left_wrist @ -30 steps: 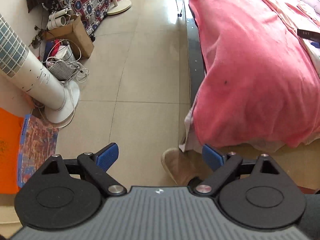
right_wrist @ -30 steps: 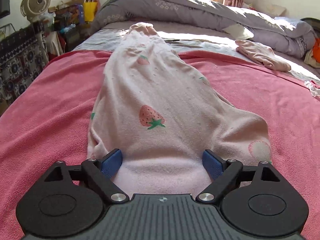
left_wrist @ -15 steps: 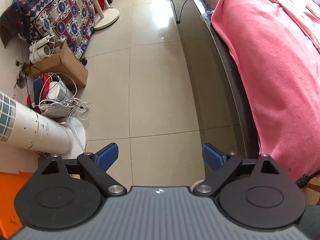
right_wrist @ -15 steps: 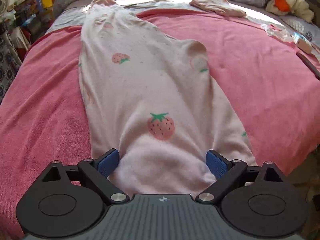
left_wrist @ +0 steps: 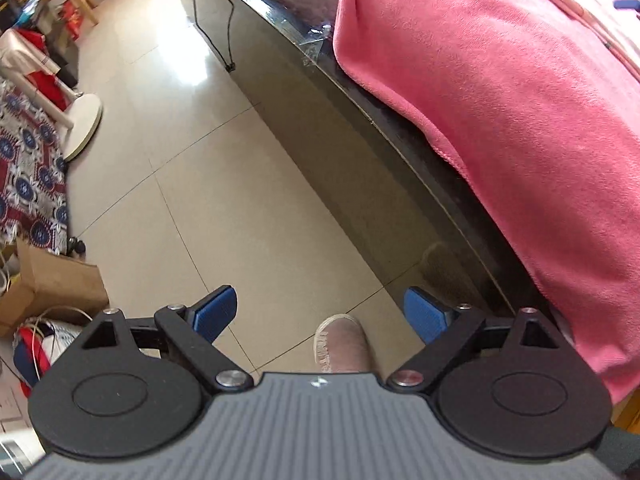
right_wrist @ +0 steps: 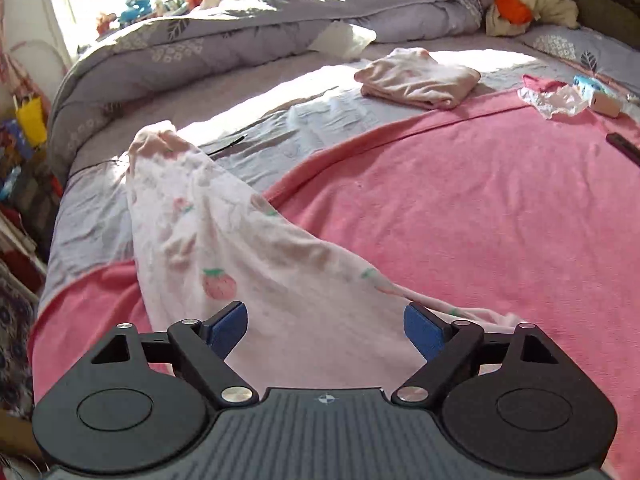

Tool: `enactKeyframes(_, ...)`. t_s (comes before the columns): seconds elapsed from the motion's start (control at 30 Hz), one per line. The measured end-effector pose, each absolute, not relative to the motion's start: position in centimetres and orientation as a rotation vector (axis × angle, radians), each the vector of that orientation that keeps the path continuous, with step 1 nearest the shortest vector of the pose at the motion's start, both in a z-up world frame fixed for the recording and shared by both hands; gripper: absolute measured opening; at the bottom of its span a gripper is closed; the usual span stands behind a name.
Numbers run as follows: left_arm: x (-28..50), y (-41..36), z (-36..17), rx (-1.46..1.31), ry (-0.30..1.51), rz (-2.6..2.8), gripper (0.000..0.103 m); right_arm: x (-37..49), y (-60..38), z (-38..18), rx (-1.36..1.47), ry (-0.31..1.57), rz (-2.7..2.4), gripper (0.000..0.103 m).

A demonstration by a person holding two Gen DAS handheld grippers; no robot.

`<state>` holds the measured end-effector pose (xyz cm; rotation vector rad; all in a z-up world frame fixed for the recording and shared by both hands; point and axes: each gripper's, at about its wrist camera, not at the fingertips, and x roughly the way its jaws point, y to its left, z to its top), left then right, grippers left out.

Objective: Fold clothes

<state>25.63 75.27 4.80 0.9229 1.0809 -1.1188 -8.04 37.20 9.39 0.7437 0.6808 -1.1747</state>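
The right gripper (right_wrist: 325,328), its jaws just closing a bit but not clamped, has swung over the pale pink strawberry-print fleece garment (right_wrist: 240,248), which now lies diagonally from near to far left on the pink blanket (right_wrist: 480,216). The left gripper (left_wrist: 318,312), jaws apart and empty, has drifted along the beige tile floor (left_wrist: 224,200) beside the bed, so no fold has started.

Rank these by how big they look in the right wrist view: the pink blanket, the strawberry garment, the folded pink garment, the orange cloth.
1. pink blanket
2. strawberry garment, enlarged by nearness
3. folded pink garment
4. orange cloth, farthest away, so true size is unsure
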Motion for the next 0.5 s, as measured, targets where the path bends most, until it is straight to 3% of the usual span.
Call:
enactKeyframes(0.13,29.0,73.6,5.2,0.976,1.05,-1.217,0.093,-5.7,38.8,5.7,0.63,0.821,-1.216,0.084)
enactKeyframes(0.2,30.9,73.3,5.3,0.999,1.043,-1.227,0.093,-8.3,41.9,5.5,0.675,0.79,-1.294,0.091)
enactKeyframes(0.5,38.4,70.7,6.3,1.03,0.988,-1.165,0.093,-18.7,54.7,6.9,0.906,0.795,-1.616,0.095)
